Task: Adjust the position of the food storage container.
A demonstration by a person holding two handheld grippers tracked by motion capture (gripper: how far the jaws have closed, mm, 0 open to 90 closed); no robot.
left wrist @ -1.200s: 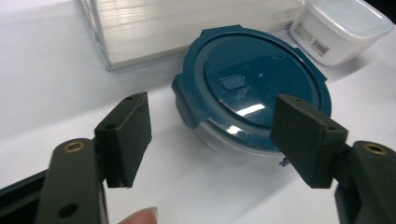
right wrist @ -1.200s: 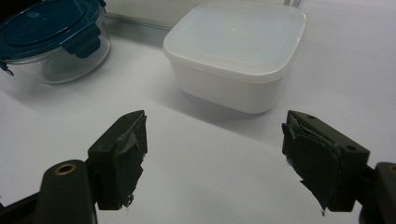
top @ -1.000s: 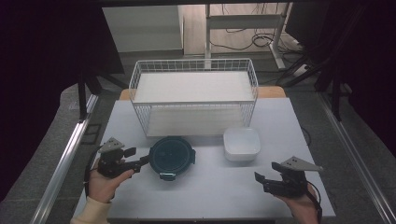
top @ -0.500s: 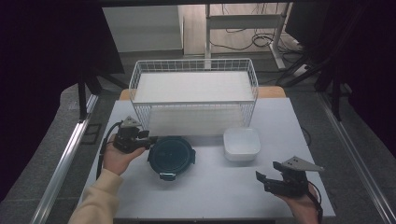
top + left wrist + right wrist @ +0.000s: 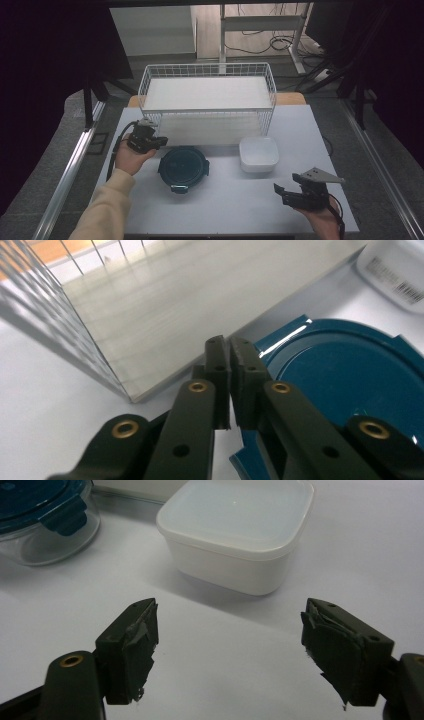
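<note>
A round clear container with a dark blue clip lid (image 5: 183, 167) sits left of the table's middle; it also shows in the left gripper view (image 5: 350, 385) and the right gripper view (image 5: 40, 510). My left gripper (image 5: 161, 142) hovers just beyond the lid's left rim, near the basket's front corner. Its jaws have just been closing and now stand shut (image 5: 230, 347) with nothing between them. A white square lidded container (image 5: 258, 154) (image 5: 240, 530) rests right of centre. My right gripper (image 5: 281, 193) stays near the front right, open (image 5: 230, 650), with bare tabletop between its fingers.
A white wire basket (image 5: 207, 111) stands at the back of the white table (image 5: 230, 210); its mesh wall (image 5: 30, 305) is close to my left gripper. Dark floor and metal rails flank the table.
My left hand has travelled from the front left of the table away toward the basket, ending beside the blue lid's far left rim, and its jaws have shut. The right gripper has not moved.
</note>
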